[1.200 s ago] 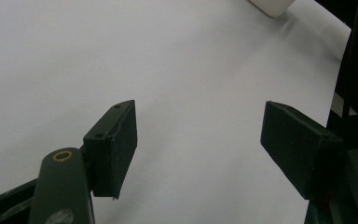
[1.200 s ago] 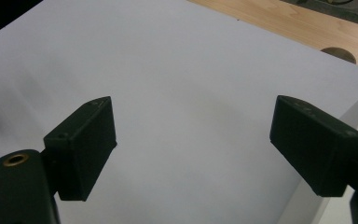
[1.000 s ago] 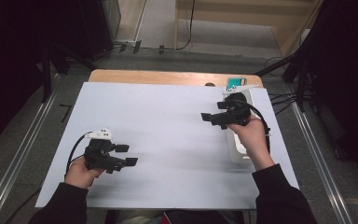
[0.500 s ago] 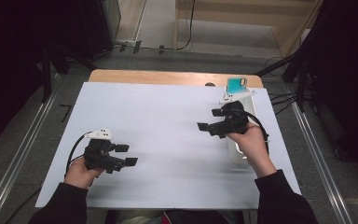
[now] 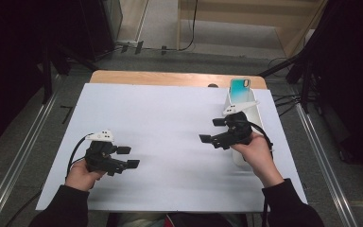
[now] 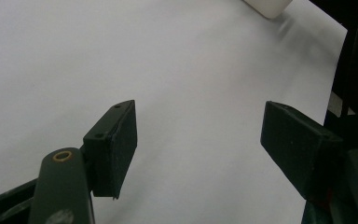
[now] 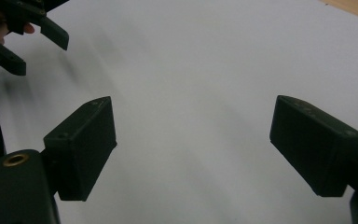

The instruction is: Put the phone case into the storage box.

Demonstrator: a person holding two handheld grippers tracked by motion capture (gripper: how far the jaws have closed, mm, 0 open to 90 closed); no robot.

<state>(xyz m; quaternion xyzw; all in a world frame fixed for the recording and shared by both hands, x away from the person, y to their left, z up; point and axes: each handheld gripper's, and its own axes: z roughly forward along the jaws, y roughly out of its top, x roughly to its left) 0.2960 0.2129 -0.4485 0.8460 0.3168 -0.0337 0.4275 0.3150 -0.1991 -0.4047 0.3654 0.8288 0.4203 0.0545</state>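
The left gripper (image 5: 130,157) and right gripper (image 5: 213,131) are both being held wide open, nothing between the jaws, above the white surface (image 5: 170,118). In the high view, a teal-backed phone (image 5: 240,89) is being propped upright in a white stand (image 5: 255,113) just behind the right gripper; the left gripper view catches the stand's corner (image 6: 268,7).

- Grippers, two-jaw, black: 2 — left gripper (image 5: 128,157), right gripper (image 5: 211,130)
- Phone (image 5: 240,89), teal back: 1
- White stand (image 5: 256,113) beneath phone: 1
- White sheet (image 5: 165,123) covering table: 1
- Wooden table (image 5: 170,78): 1
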